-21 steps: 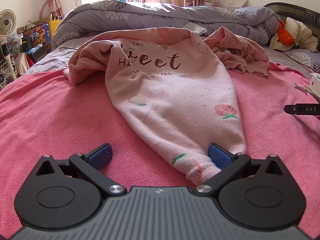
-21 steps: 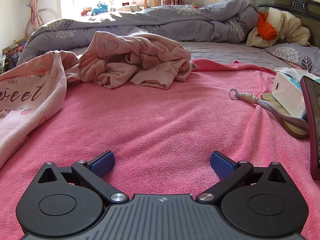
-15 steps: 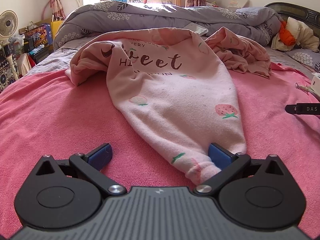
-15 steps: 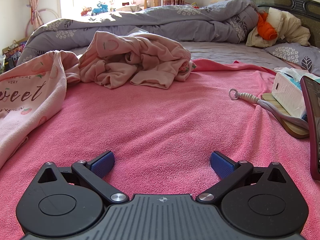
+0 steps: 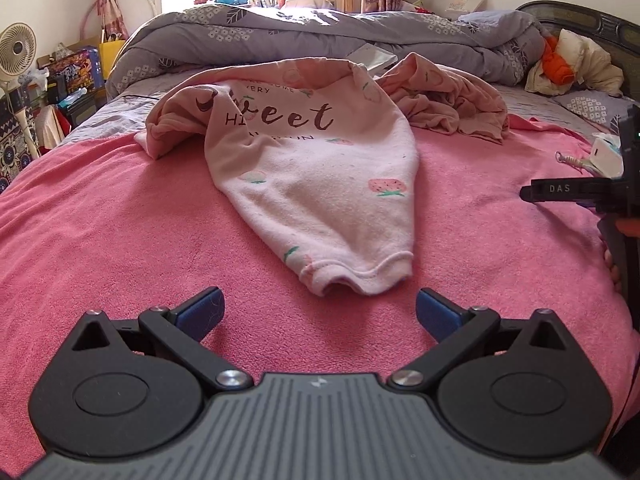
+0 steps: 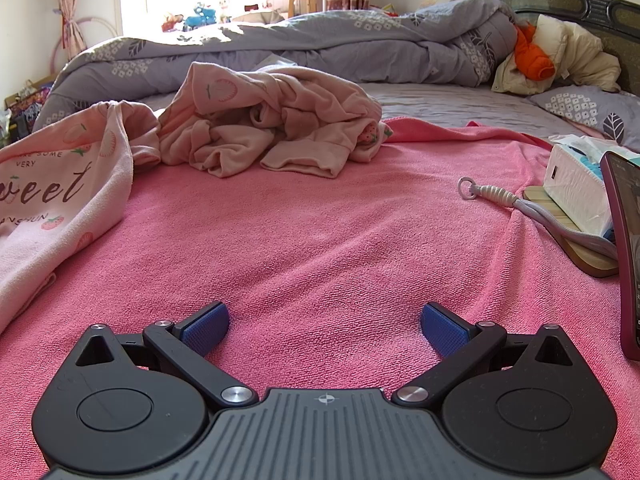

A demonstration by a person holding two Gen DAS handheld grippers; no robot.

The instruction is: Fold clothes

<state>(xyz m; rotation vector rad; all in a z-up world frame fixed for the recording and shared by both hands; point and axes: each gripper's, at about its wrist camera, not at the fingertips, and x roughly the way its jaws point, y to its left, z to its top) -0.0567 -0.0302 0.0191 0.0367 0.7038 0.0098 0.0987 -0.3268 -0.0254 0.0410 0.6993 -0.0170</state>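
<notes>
A pale pink sweatshirt printed with strawberries and dark lettering [image 5: 316, 168] was seen spread on the pink terry blanket [image 5: 100, 240], its hem end lying just beyond the left gripper [image 5: 318, 312]. That gripper's jaws were spread wide, with nothing clamped and the blue pads [image 5: 200, 312] clear of the cloth. Farther right, a crumpled pink garment [image 6: 276, 120] was heaped near the grey patterned duvet [image 6: 360, 48]. The right gripper [image 6: 325, 324] was held over bare blanket, jaws likewise apart and empty. A white tissue pack [image 6: 576, 188] was noted at far right.
</notes>
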